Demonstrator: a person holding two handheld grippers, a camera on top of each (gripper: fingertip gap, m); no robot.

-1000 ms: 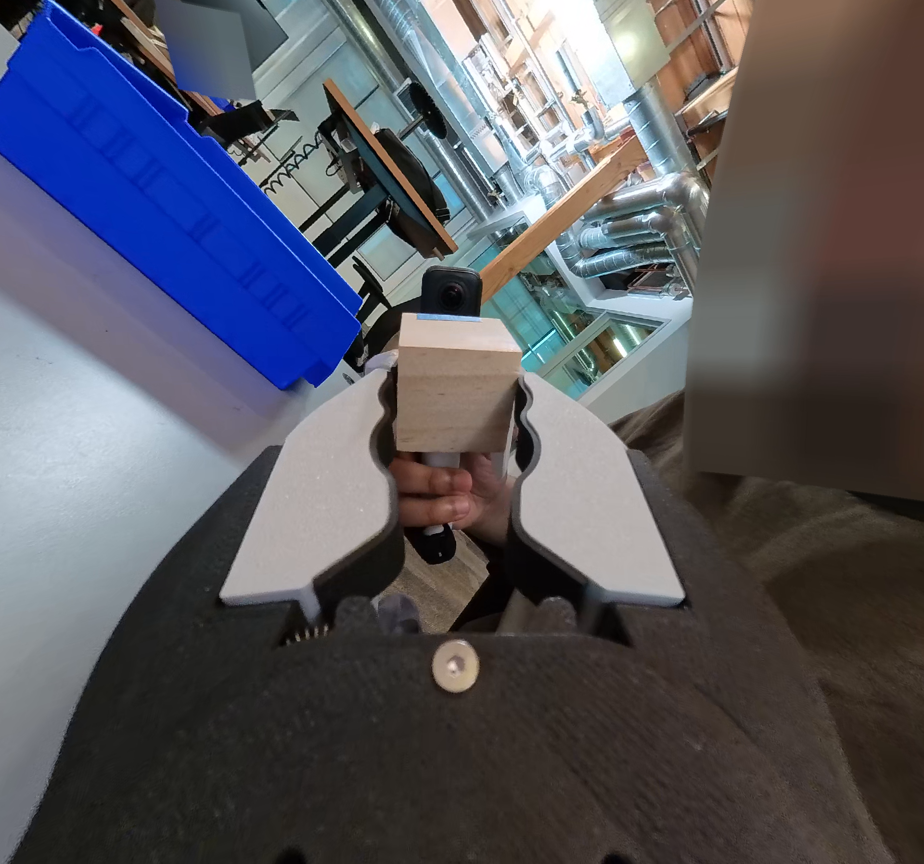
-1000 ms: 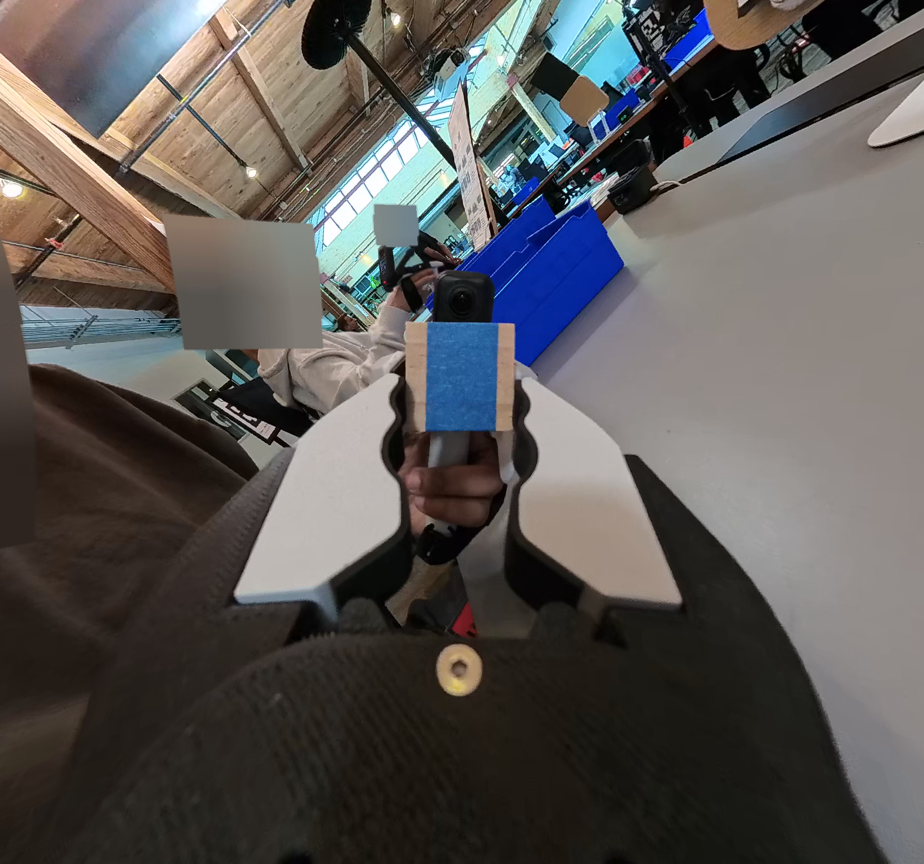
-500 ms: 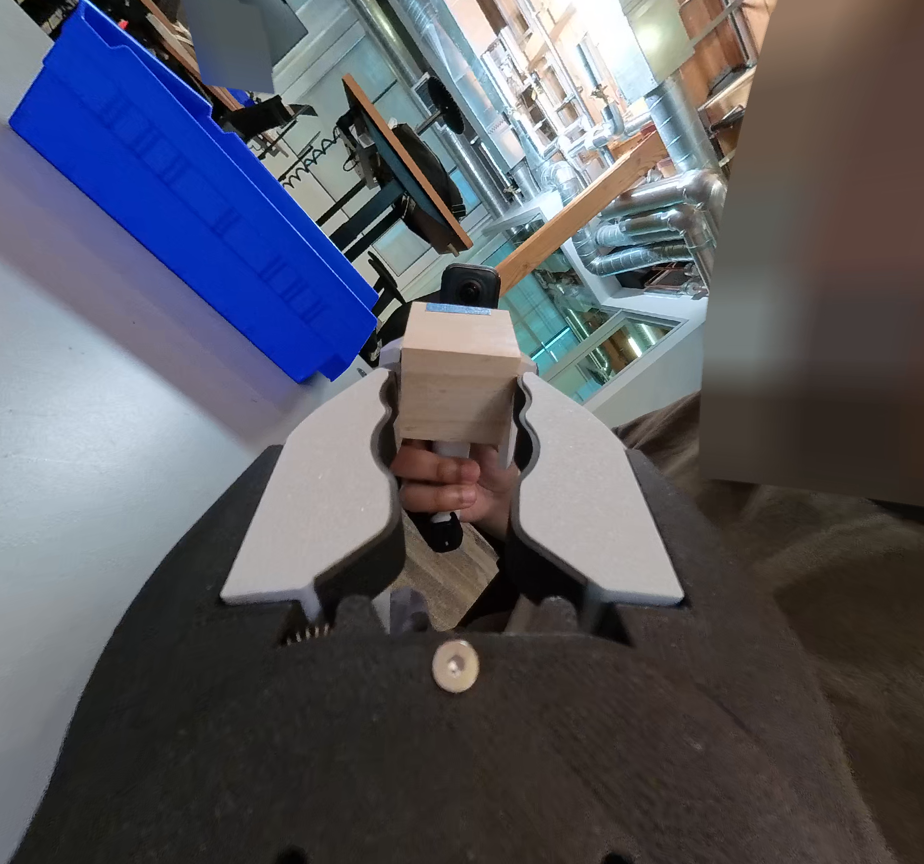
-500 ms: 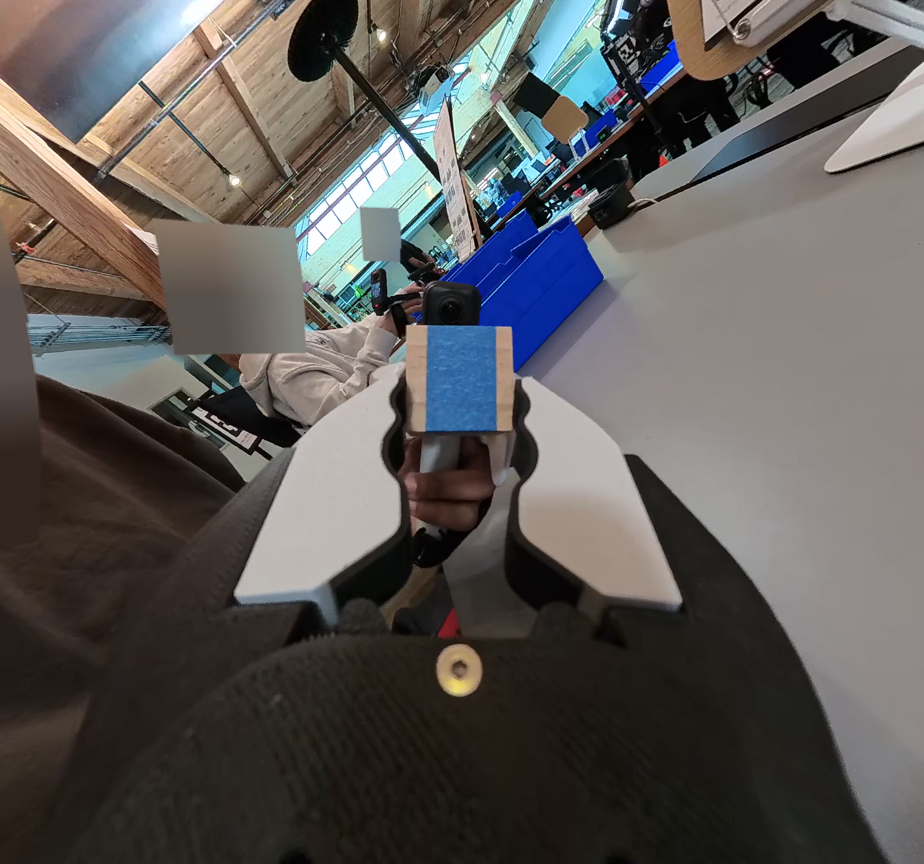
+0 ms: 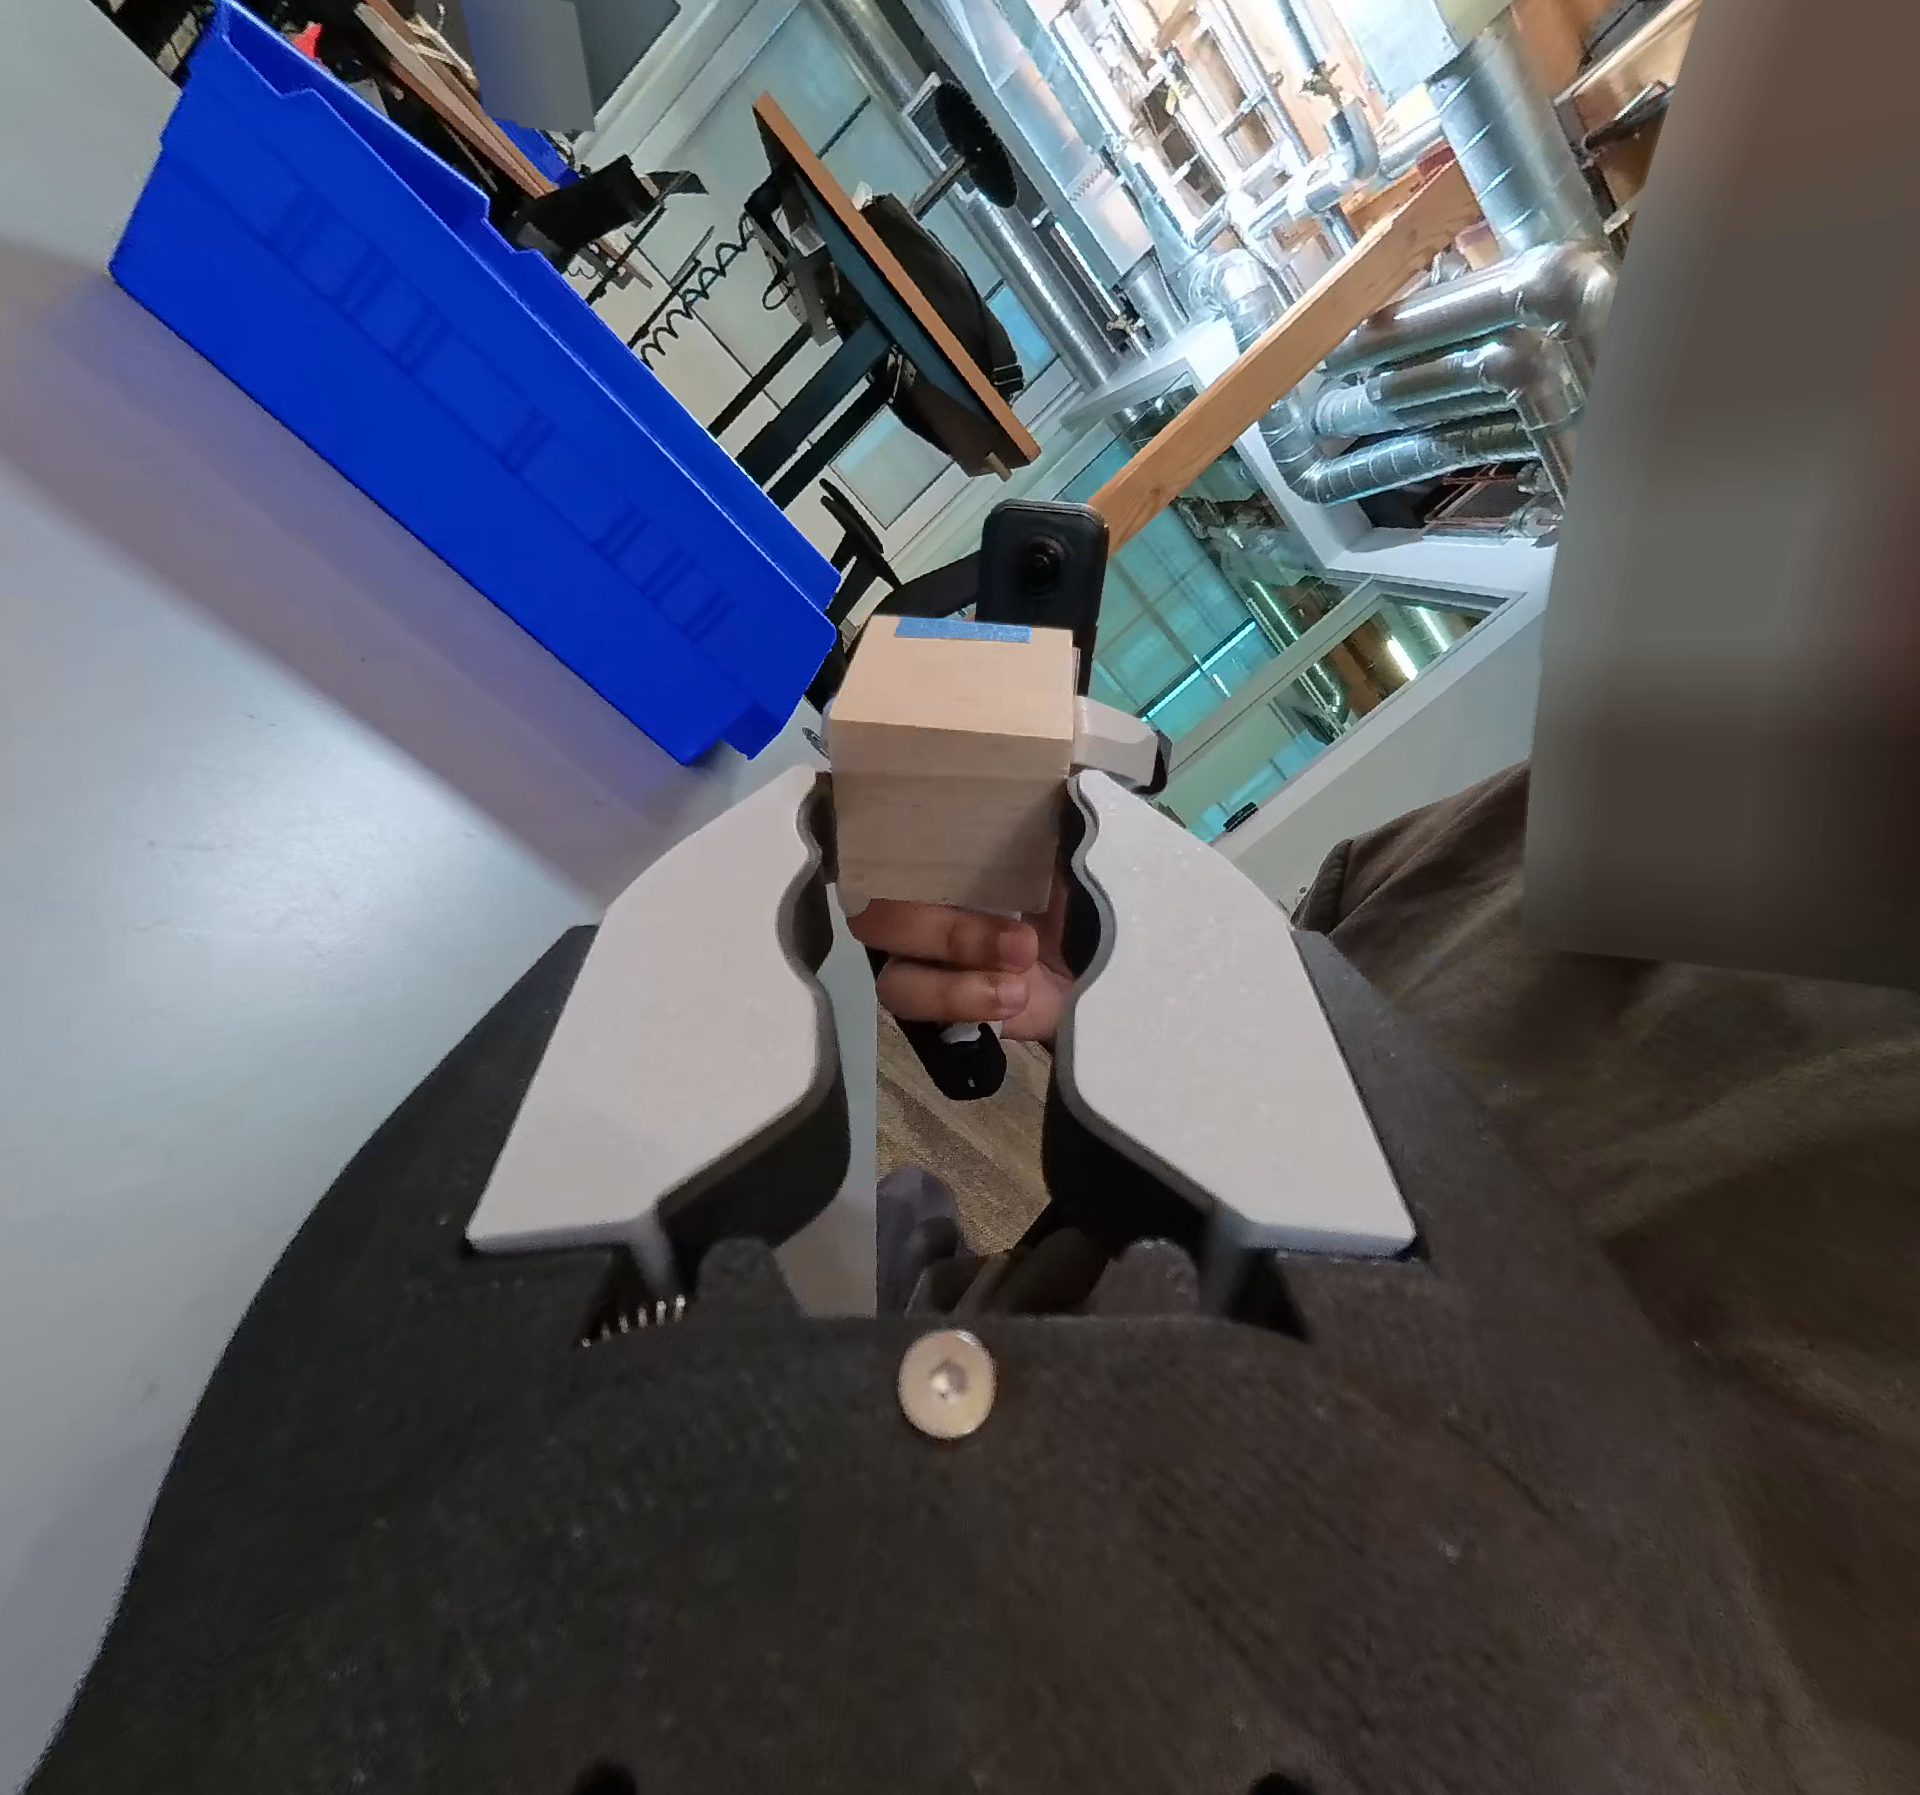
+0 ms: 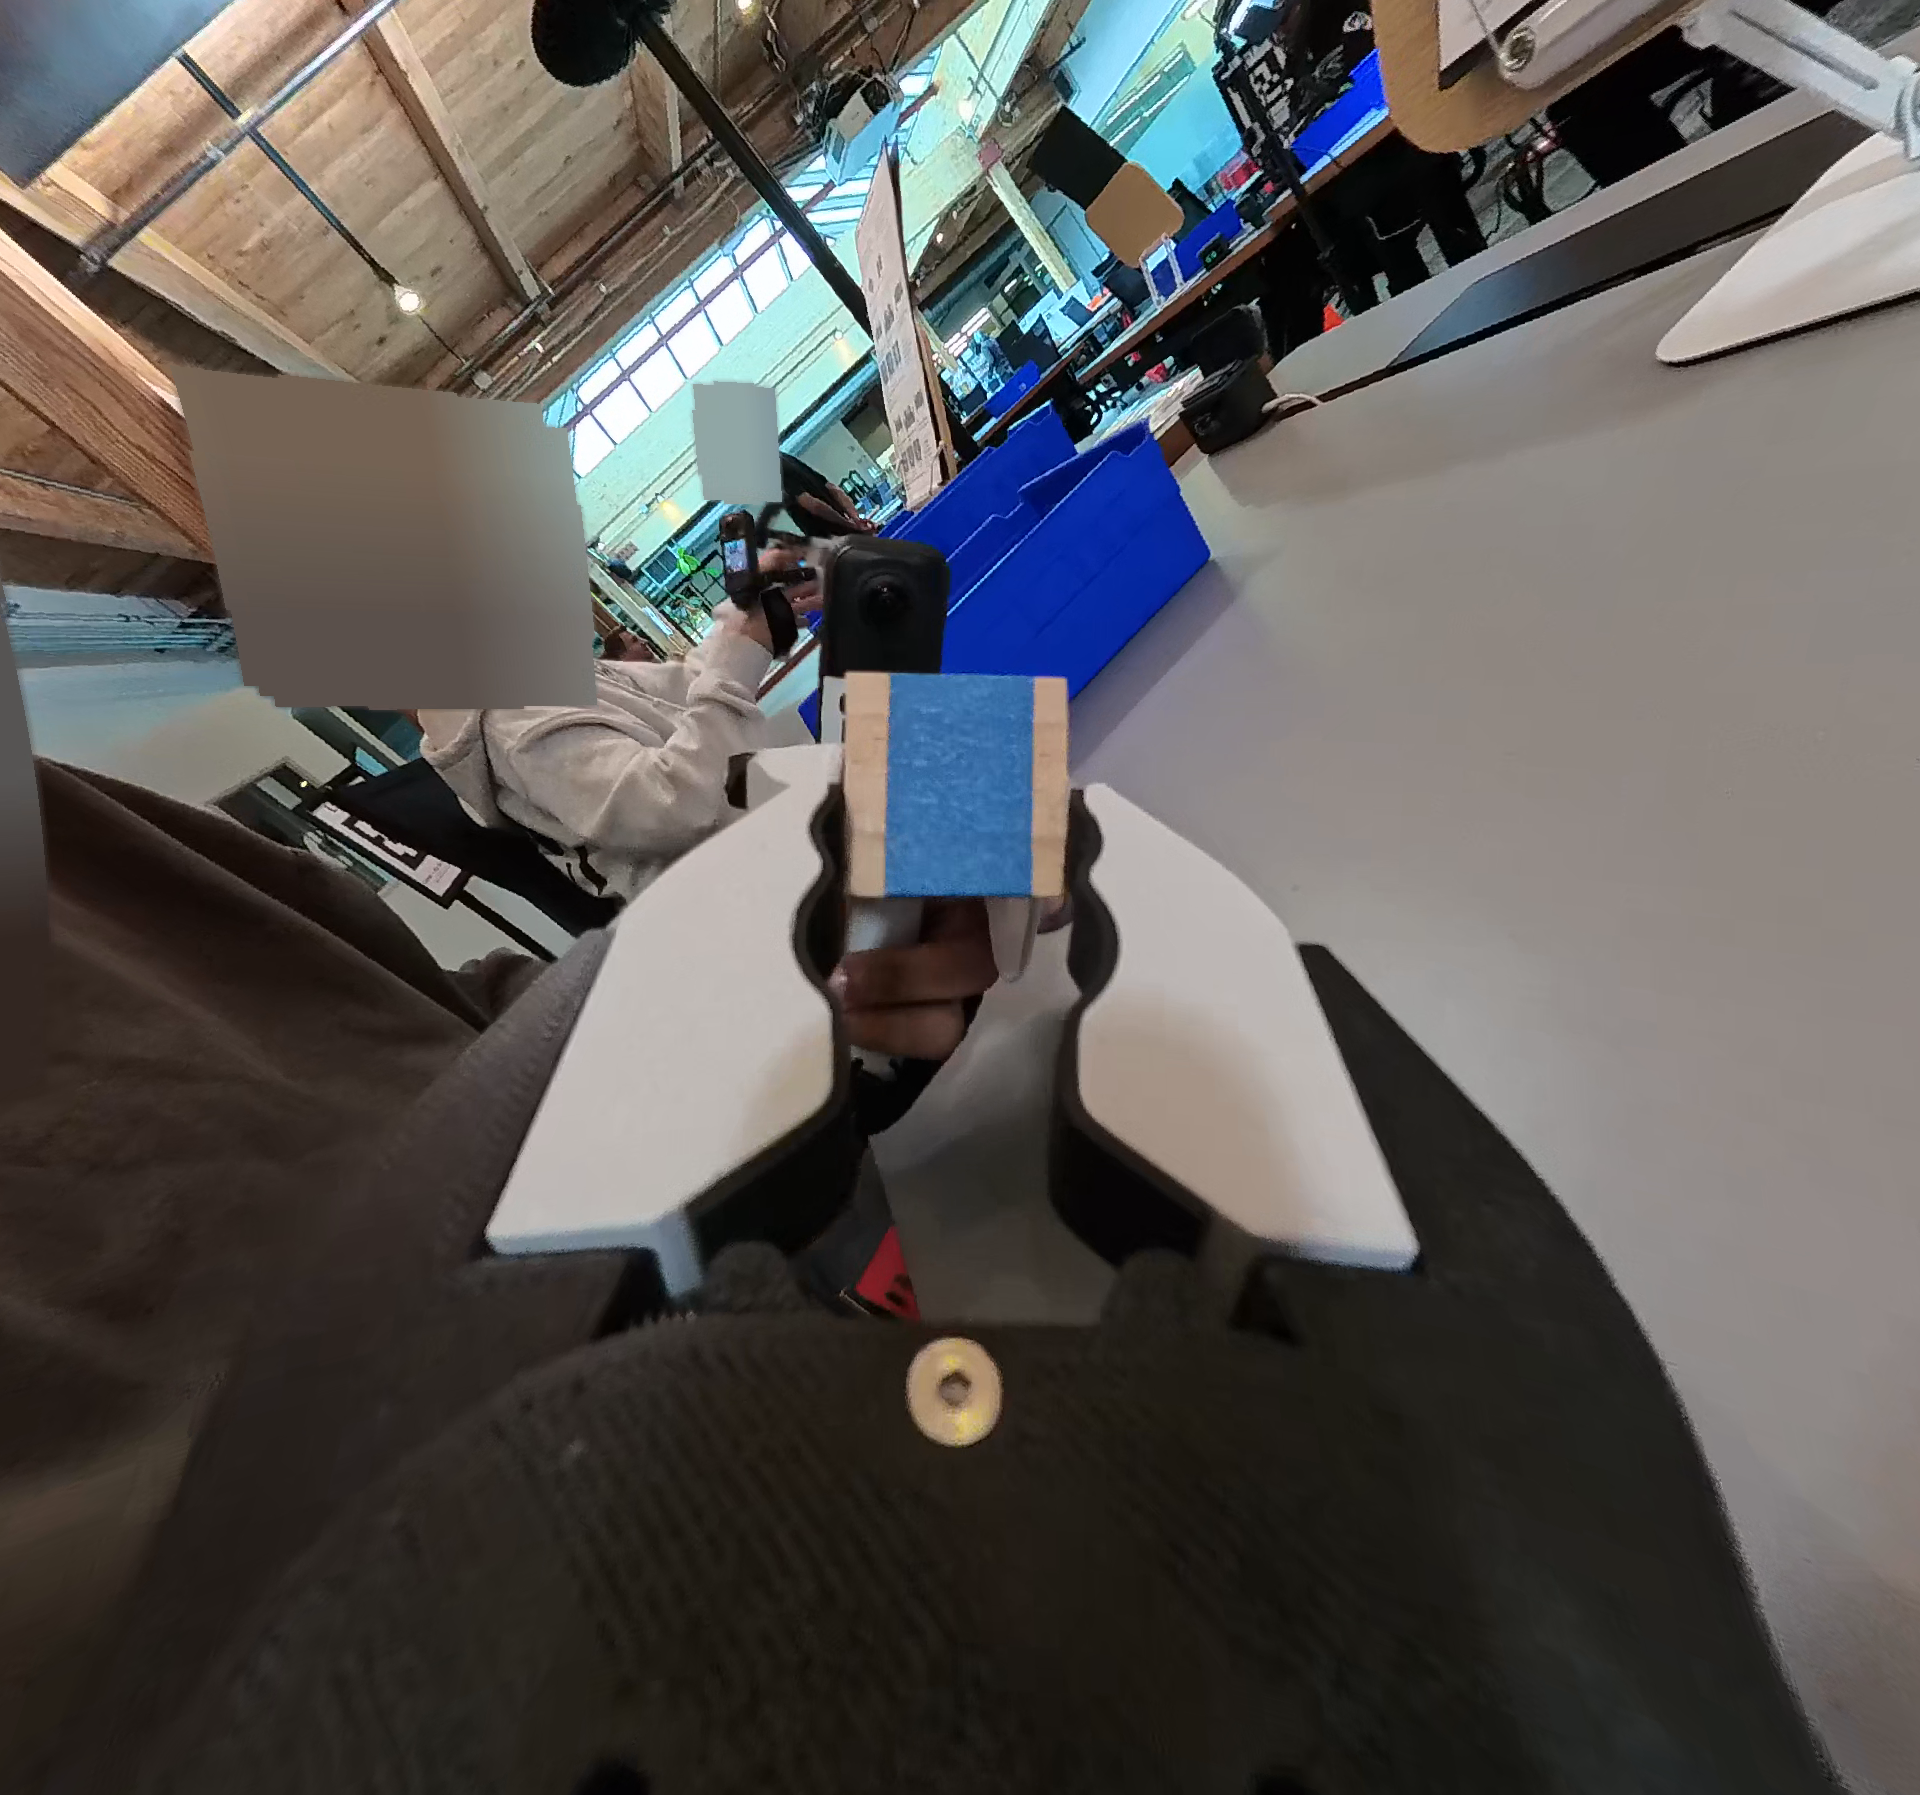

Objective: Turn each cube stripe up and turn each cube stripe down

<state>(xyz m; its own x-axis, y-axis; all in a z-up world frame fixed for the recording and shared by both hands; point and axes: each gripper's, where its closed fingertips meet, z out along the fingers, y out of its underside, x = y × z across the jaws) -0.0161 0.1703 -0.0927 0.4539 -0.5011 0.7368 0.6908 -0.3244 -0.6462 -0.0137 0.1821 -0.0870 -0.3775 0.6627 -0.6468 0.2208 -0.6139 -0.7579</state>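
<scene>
One wooden cube with a blue tape stripe is held in the air between both grippers, which face each other. In the left wrist view the cube [image 5: 945,841] shows plain wood faces, with a blue strip along its far top edge. My left gripper [image 5: 948,805] has its fingers closed against the cube's sides. In the right wrist view the cube [image 6: 956,789] shows its striped face to the camera, the stripe running vertically. My right gripper [image 6: 951,815] is shut on it. Each view shows the other gripper's black camera and a hand behind the cube.
A grey table [image 5: 208,810] lies to the left with a blue bin [image 5: 447,374] on it. The right wrist view shows the table [image 6: 1507,810], blue bins [image 6: 1070,561] and a white stand base [image 6: 1808,259]. A seated person in a grey hoodie [image 6: 603,769] is beyond.
In the left wrist view the cube has tipped, so its top face now shows more. Both views have swung slightly across the background. The grips are unchanged.
</scene>
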